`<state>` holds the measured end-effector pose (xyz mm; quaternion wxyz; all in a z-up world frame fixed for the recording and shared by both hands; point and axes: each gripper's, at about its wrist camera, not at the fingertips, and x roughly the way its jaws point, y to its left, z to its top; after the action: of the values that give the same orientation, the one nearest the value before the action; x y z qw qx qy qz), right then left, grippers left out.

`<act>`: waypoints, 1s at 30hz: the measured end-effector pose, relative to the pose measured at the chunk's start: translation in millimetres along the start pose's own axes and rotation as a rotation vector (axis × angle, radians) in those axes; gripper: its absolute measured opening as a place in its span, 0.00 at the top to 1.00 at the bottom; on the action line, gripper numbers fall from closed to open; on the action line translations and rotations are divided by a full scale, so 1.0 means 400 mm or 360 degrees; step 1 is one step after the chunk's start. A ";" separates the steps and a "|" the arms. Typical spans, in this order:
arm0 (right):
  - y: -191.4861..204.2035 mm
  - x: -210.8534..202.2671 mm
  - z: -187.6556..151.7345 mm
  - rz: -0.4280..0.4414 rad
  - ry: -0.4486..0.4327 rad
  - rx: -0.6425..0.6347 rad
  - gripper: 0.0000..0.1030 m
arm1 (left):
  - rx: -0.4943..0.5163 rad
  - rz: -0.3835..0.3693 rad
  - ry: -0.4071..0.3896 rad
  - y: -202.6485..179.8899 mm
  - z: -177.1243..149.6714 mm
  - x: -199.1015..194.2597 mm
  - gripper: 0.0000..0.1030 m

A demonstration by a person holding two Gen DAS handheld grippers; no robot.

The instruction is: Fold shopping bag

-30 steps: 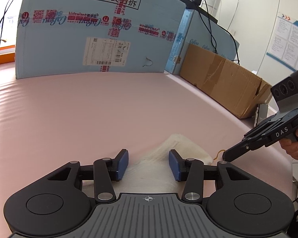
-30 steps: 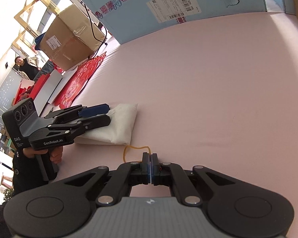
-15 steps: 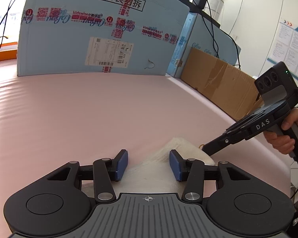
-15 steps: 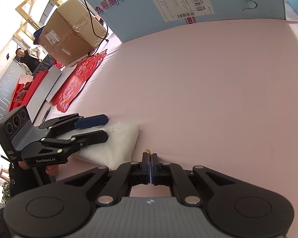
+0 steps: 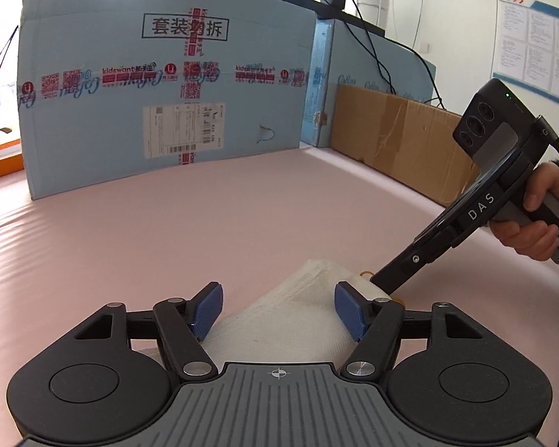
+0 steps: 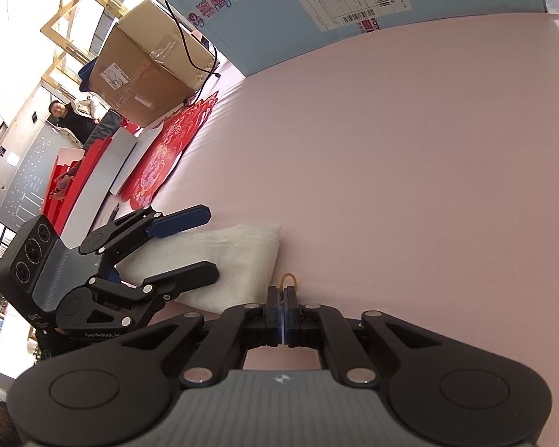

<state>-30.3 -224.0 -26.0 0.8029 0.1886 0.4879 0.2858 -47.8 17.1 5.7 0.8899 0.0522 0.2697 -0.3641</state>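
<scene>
Folded white shopping bag [image 5: 298, 320] on the pink surface [image 5: 242, 216], left gripper [image 5: 278, 307] jaws spread wide over it, right gripper [image 6: 281, 307] jaws pressed together, pinching a yellow loop [image 6: 289, 278] beside the bag

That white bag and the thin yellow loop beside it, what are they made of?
The bag looks like soft, matte woven cloth: faint ribbed texture, rounded folds. The loop looks like a rubber band, thin and glossy, though it could be cord.

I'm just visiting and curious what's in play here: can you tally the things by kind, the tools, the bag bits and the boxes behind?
Handheld grippers: 2, left gripper open, right gripper shut on the yellow loop
Folded white bag: 1
Blue cartons: 2
Brown cardboard boxes: 2
Total: 8
</scene>
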 end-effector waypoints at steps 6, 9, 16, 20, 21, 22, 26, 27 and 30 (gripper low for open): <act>-0.037 -0.026 -0.008 0.0068 -0.0075 0.0126 0.99 | 0.0054 0.0025 0.0052 -0.022 -0.003 0.016 0.35; -0.051 -0.032 -0.019 0.0087 -0.0101 0.0163 0.95 | 0.0096 0.0053 0.0081 -0.037 -0.006 0.024 0.35; -0.039 -0.037 -0.024 0.0046 -0.0156 0.0112 0.81 | 0.0088 0.0004 0.0105 -0.046 -0.009 0.028 0.35; -0.026 -0.020 -0.018 0.0031 -0.0176 0.0083 0.84 | 0.0086 -0.0013 0.0108 -0.050 -0.009 0.029 0.35; -0.022 -0.018 -0.018 0.0017 -0.0180 0.0066 0.88 | 0.0086 -0.0015 0.0108 -0.051 -0.009 0.030 0.35; -0.018 -0.017 -0.019 0.0000 -0.0182 0.0048 0.89 | 0.0079 -0.0018 0.0108 -0.049 -0.009 0.030 0.35; 0.005 -0.019 -0.021 -0.0114 -0.0199 -0.0095 0.88 | 0.0090 -0.0008 0.0100 -0.052 -0.010 0.029 0.35; 0.014 -0.021 -0.022 -0.0157 -0.0206 -0.0155 0.82 | 0.0092 -0.0007 0.0099 -0.052 -0.010 0.028 0.35; 0.040 -0.029 -0.025 -0.0288 -0.0225 -0.0334 0.61 | 0.0097 -0.0006 0.0094 -0.052 -0.010 0.028 0.35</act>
<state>-48.0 -218.9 -13.3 0.8731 0.0785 0.4125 0.2478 -57.2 -3.9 -1.2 0.8789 0.0894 0.2847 -0.3721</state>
